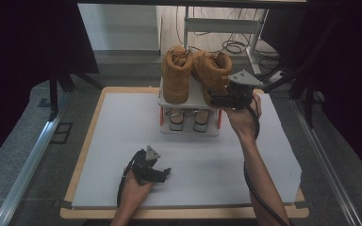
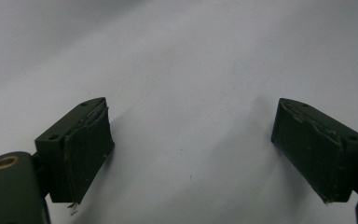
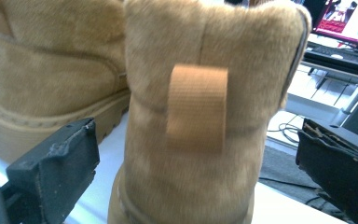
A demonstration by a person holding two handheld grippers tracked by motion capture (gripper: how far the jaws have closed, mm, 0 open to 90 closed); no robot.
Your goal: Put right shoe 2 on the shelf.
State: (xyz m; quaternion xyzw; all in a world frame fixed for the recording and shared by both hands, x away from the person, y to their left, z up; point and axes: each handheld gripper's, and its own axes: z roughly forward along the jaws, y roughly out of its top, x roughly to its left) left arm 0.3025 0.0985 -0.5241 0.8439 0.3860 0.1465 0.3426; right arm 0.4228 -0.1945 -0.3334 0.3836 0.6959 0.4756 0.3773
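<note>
Two tan suede ankle boots stand on the top deck of a small white two-tier shoe rack (image 1: 194, 101) at the far edge of the grey table mat (image 1: 122, 141). The right gripper (image 1: 219, 100) is spread wide around the heel of the right-hand boot (image 3: 200, 116), jaws either side of its woven pull loop (image 3: 196, 107), not yet closed. The left gripper (image 1: 162, 173) rests released on the mat. A soft, shallow pinch on the padded heel could let the boot tip or knock its neighbour (image 1: 176, 75).
</note>
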